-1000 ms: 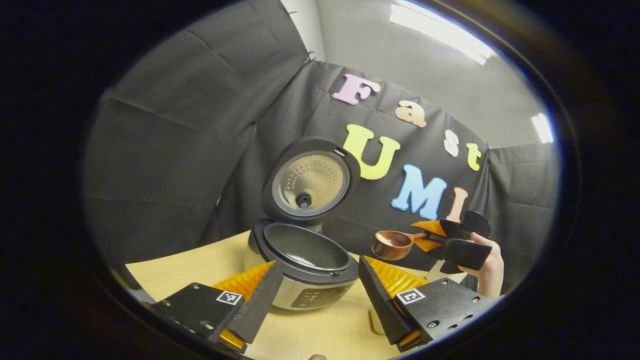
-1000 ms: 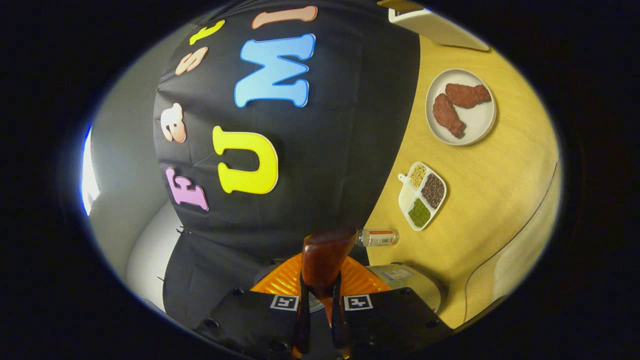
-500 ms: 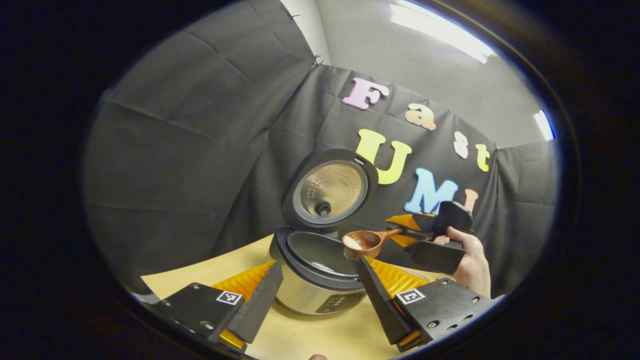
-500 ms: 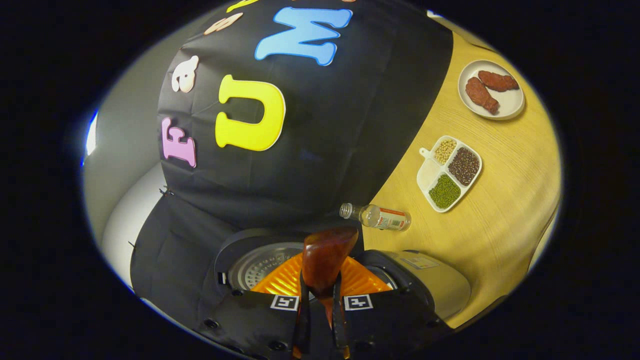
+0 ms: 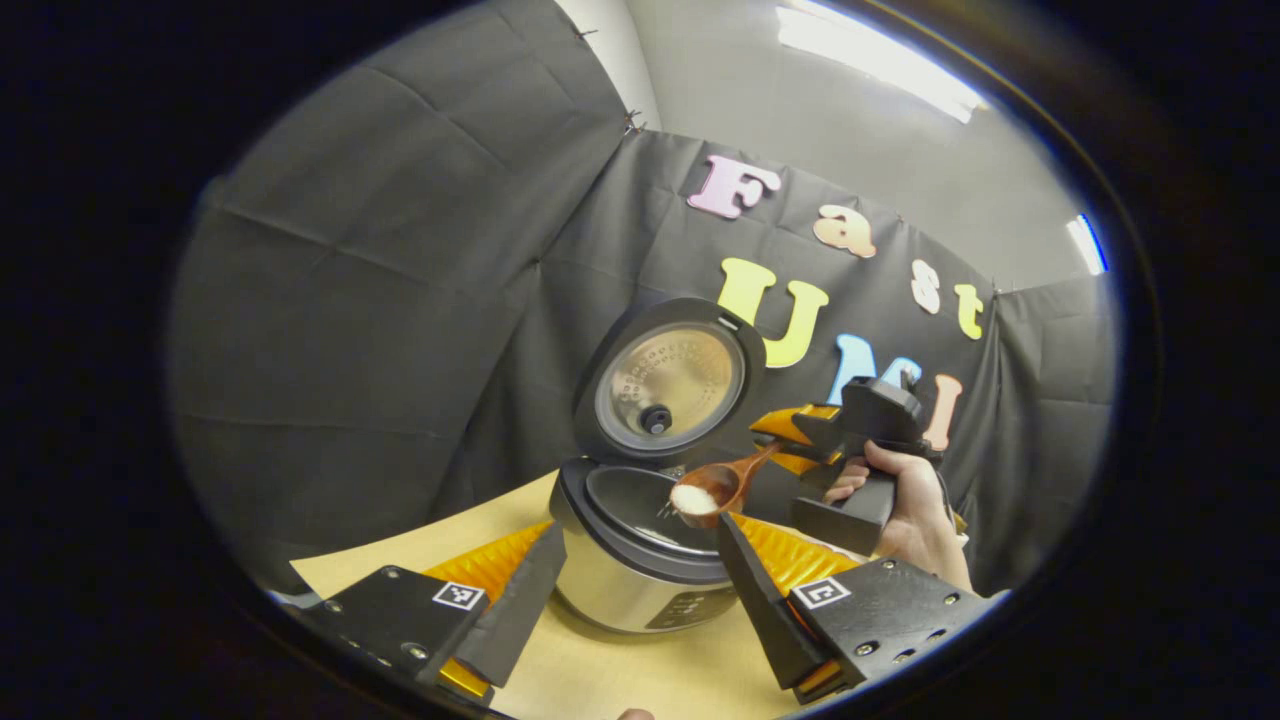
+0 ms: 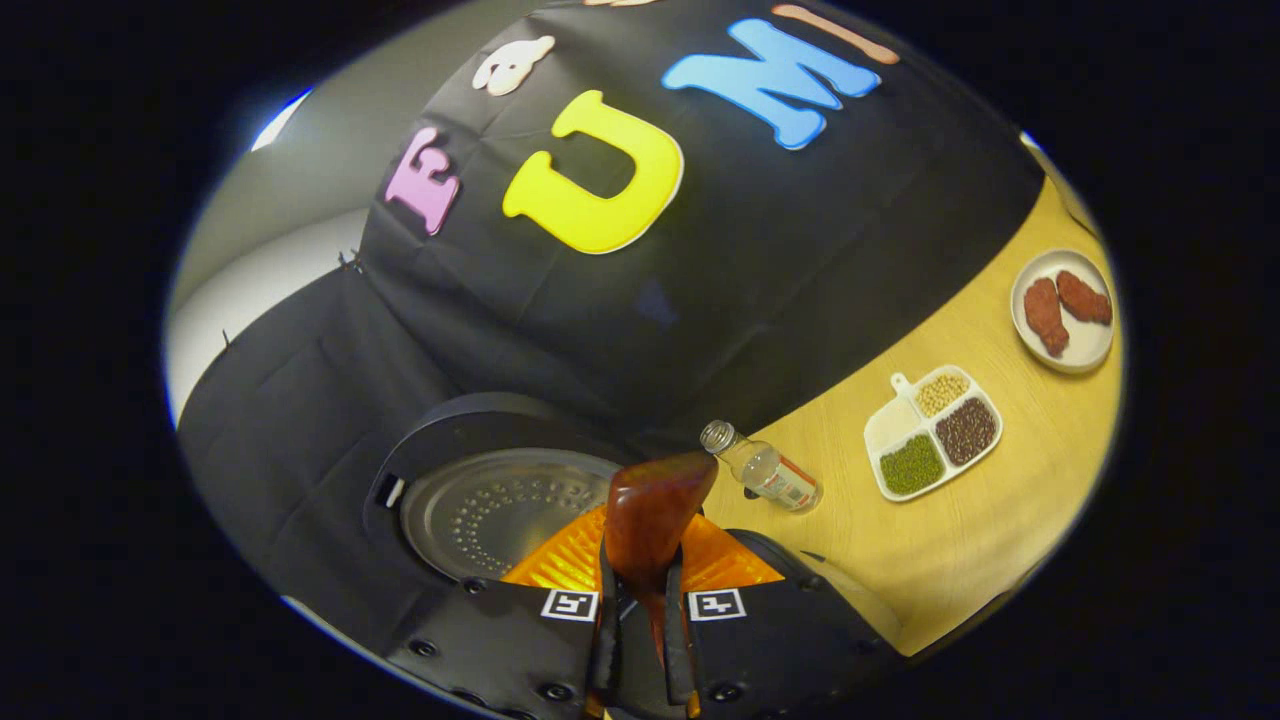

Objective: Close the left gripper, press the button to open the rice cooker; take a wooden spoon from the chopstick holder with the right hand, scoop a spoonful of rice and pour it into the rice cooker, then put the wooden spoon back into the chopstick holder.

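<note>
The rice cooker (image 5: 630, 580) stands on the table with its lid (image 5: 668, 385) raised upright. My left gripper (image 5: 636, 527) is open, its fingers on either side of the cooker, a short way in front of it. A wooden spoon (image 5: 712, 487) carrying white rice hangs tilted over the right side of the pot's opening. My right gripper (image 5: 790, 440), held by a hand (image 5: 905, 510), is shut on its handle. In the right gripper view the spoon (image 6: 652, 510) sticks out from the right gripper (image 6: 640, 570), above the lid's metal inner plate (image 6: 500, 510).
Beyond the cooker on the wooden table (image 6: 960, 560) lie a small clear bottle (image 6: 765, 475) on its side, a white divided dish (image 6: 930, 432) of beans and grains, and a white plate (image 6: 1085, 345) with two brown pieces of meat.
The right gripper has carried the spoon leftward from beside the cooker to over the pot's opening and tipped its bowl downward. The left gripper stays open in front of the cooker.
</note>
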The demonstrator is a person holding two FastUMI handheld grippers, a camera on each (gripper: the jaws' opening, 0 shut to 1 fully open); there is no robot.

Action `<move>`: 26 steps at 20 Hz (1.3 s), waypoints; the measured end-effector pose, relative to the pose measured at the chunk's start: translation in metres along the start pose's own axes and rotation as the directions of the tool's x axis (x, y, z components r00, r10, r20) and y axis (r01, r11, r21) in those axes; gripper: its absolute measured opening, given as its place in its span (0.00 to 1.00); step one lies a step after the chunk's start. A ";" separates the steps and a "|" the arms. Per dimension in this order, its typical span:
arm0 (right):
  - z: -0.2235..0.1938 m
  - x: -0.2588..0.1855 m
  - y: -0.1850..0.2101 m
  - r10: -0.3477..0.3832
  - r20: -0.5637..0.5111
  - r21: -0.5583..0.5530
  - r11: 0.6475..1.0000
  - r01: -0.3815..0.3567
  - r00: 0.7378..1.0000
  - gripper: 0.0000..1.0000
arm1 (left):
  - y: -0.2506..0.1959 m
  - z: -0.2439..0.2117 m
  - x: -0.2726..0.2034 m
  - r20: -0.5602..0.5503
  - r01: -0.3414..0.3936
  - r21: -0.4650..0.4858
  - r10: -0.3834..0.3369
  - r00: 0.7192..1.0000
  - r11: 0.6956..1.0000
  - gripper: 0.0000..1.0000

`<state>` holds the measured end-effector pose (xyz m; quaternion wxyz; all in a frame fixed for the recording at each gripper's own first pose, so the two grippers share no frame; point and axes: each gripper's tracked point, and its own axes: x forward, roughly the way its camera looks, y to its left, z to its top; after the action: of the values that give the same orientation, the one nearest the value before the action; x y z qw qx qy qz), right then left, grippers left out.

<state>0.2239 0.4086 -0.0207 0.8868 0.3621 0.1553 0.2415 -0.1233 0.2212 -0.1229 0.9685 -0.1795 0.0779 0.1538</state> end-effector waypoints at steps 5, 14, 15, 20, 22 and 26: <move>0.000 0.002 0.027 0.092 0.047 -0.217 0.973 -0.080 0.995 0.18 | -0.002 -0.002 0.003 -0.004 -0.005 -0.005 0.005 1.000 1.000 0.95; 0.000 0.000 0.046 0.178 0.066 -0.395 0.908 -0.138 0.982 0.18 | 0.002 0.002 0.000 0.008 -0.020 0.004 0.020 1.000 1.000 0.94; 0.003 -0.001 0.049 0.191 0.071 -0.411 0.900 -0.146 0.979 0.18 | 0.002 0.003 -0.001 0.014 -0.018 0.006 0.018 1.000 1.000 0.95; 0.004 -0.011 0.064 0.287 0.100 -0.566 0.804 -0.183 0.953 0.17 | 0.002 0.003 -0.002 0.025 -0.006 0.007 0.006 1.000 1.000 0.95; -0.005 -0.017 0.076 0.340 0.081 -0.625 0.750 -0.218 0.937 0.18 | 0.002 0.005 -0.002 0.033 -0.008 0.009 0.008 0.999 1.000 0.95; -0.026 -0.030 0.096 0.434 0.016 -0.761 0.589 -0.271 0.901 0.17 | 0.000 0.007 -0.003 0.046 -0.002 0.004 0.001 0.999 1.000 0.95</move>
<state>0.1564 0.4670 0.0333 0.9005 0.0150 -0.1221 0.4171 -0.1254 0.2234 -0.1160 0.9703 -0.1739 0.0560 0.1585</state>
